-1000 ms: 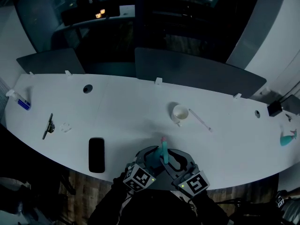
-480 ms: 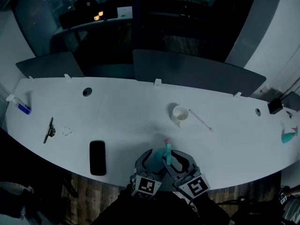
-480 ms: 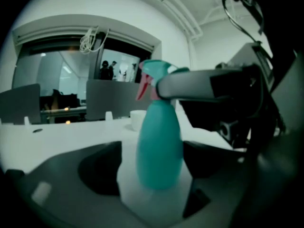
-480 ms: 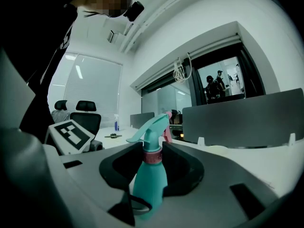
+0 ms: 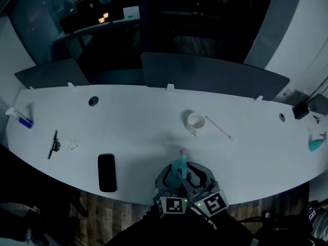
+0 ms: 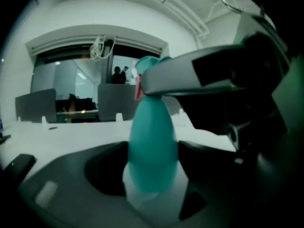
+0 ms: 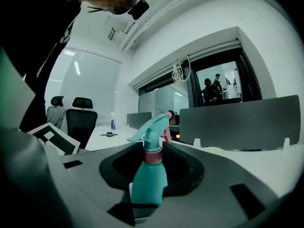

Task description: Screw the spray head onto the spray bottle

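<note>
Working at the table [image 5: 133,122] edge, right gripper [image 7: 148,198] clamped firm and left gripper [image 6: 153,184] just closing snug, both on the upright bottle [image 5: 182,167]. Hold one side still, turn slowly, keep the head [image 7: 153,127] straight, stop when tight.

- Spray bottle [image 5: 182,164], head view, 6 o'clock: base hidden behind the right tongs [image 5: 190,176].
- Spray head [image 6: 148,65], left gripper view: mostly covered by a grey jaw of the right tongs crossing from 3 o'clock. Bottle body blurred.
- Dark tool [image 5: 53,143] and white bits [image 5: 73,146], 9 o'clock on the table [image 5: 138,117]: too small to identify.
- Teal object [image 5: 316,143], 3 o'clock: too small to name.
</note>
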{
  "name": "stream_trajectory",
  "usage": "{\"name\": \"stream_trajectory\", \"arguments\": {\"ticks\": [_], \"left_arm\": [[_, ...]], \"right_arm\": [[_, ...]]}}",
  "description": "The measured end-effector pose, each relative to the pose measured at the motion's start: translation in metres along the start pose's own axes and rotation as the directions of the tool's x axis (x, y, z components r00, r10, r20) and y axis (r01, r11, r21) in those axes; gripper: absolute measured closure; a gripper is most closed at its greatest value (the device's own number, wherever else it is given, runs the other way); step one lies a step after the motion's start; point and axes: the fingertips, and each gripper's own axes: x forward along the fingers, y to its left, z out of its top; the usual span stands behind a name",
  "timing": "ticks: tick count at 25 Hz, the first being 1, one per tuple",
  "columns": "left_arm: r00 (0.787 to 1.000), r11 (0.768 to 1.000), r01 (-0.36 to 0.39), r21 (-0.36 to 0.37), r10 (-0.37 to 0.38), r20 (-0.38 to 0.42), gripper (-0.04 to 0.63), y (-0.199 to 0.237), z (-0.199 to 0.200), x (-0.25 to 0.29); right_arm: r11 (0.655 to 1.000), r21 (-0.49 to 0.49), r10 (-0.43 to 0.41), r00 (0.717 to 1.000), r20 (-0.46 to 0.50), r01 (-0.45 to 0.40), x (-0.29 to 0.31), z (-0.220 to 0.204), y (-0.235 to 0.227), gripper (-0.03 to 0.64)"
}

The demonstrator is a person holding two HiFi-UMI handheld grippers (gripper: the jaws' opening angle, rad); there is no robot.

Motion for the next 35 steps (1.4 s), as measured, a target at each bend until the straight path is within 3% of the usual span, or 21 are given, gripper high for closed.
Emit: {"name": "stream_trajectory", "arguments": {"ticks": [2, 6, 7, 9, 11, 12, 13, 15, 18, 20, 22, 25, 27, 29, 30, 32, 35], "left_arm": [[1.000, 1.000, -0.007, -0.002, 0.007, -0.020, 0.256, -0.001, 0.000, 0.000], [0.983, 0.982, 0.181, 0.047, -0.180, -0.030, 0.220, 0.008, -0.009, -0.006], [0.968, 0.967, 0.248, 0.049, -0.247, -0.041, 0.181, 0.009, -0.011, -0.005], [0.921, 0.922, 0.385, 0.050, -0.381, -0.079, 0.176, 0.006, -0.011, 0.000], [0.876, 0.876, 0.477, 0.065, -0.469, -0.109, 0.199, -0.002, -0.007, 0.006], [0.870, 0.869, 0.489, 0.074, -0.480, -0.110, 0.230, -0.005, -0.006, 0.008], [0.879, 0.877, 0.475, 0.074, -0.467, -0.100, 0.230, -0.005, -0.005, 0.010], [0.923, 0.923, 0.382, 0.049, -0.379, -0.063, 0.232, -0.003, -0.005, 0.010], [0.991, 0.992, 0.127, -0.019, -0.128, -0.026, 0.233, 0.003, -0.004, 0.009], [0.999, 0.998, -0.015, -0.063, 0.013, -0.040, 0.233, 0.002, -0.010, 0.008], [0.998, 0.999, -0.010, -0.045, 0.007, -0.065, 0.230, -0.003, -0.013, 0.006], [0.992, 0.990, 0.121, 0.072, -0.118, -0.054, 0.205, 0.003, -0.011, 0.002], [0.974, 0.970, 0.222, 0.104, -0.217, -0.060, 0.152, 0.008, -0.012, 0.005], [0.950, 0.946, 0.309, 0.099, -0.302, -0.083, 0.154, 0.005, -0.009, 0.011], [0.943, 0.939, 0.328, 0.100, -0.319, -0.091, 0.195, 0.001, -0.009, 0.013], [0.957, 0.955, 0.284, 0.090, -0.278, -0.081, 0.230, -0.003, -0.007, 0.014], [0.994, 0.996, 0.085, 0.020, -0.084, -0.070, 0.232, 0.000, -0.006, 0.014]], "right_arm": [[1.000, 0.005, -0.006, 1.000, -0.005, 0.006, -0.001, -0.001, -0.001, 0.485], [0.999, 0.019, 0.051, 0.999, -0.008, -0.051, 0.002, -0.001, 0.003, 0.485], [0.997, 0.027, 0.072, 0.997, -0.004, -0.072, 0.003, -0.001, 0.004, 0.485], [0.993, 0.043, 0.106, 0.994, 0.004, -0.106, 0.003, 0.000, 0.005, 0.485], [0.992, 0.047, 0.119, 0.993, 0.010, -0.120, 0.003, 0.001, 0.002, 0.485], [0.992, 0.041, 0.117, 0.993, 0.013, -0.117, 0.004, 0.001, 0.001, 0.485], [0.993, 0.033, 0.112, 0.994, 0.017, -0.112, 0.005, 0.001, -0.001, 0.485], [0.996, 0.015, 0.093, 0.995, 0.020, -0.093, 0.006, 0.001, -0.001, 0.485], [0.999, 0.014, 0.047, 0.999, 0.018, -0.047, 0.006, 0.000, 0.000, 0.485], [0.999, 0.020, 0.032, 0.999, 0.010, -0.032, 0.003, -0.001, 0.001, 0.485], [0.999, 0.027, 0.030, 1.000, -0.002, -0.030, -0.001, -0.003, 0.001, 0.485], [0.999, 0.018, 0.044, 0.999, -0.017, -0.044, 0.000, -0.005, 0.001, 0.485], [0.999, 0.019, 0.050, 0.999, -0.012, -0.050, 0.003, -0.004, -0.001, 0.485], [0.999, 0.023, 0.049, 0.999, 0.002, -0.049, 0.005, -0.001, -0.004, 0.485], [0.999, 0.025, 0.044, 0.999, 0.008, -0.044, 0.005, 0.000, -0.005, 0.485], [0.999, 0.033, 0.028, 1.000, 0.006, -0.028, 0.003, -0.001, -0.007, 0.485], [1.000, 0.015, 0.008, 1.000, -0.001, -0.008, 0.002, -0.002, -0.008, 0.485]]}}
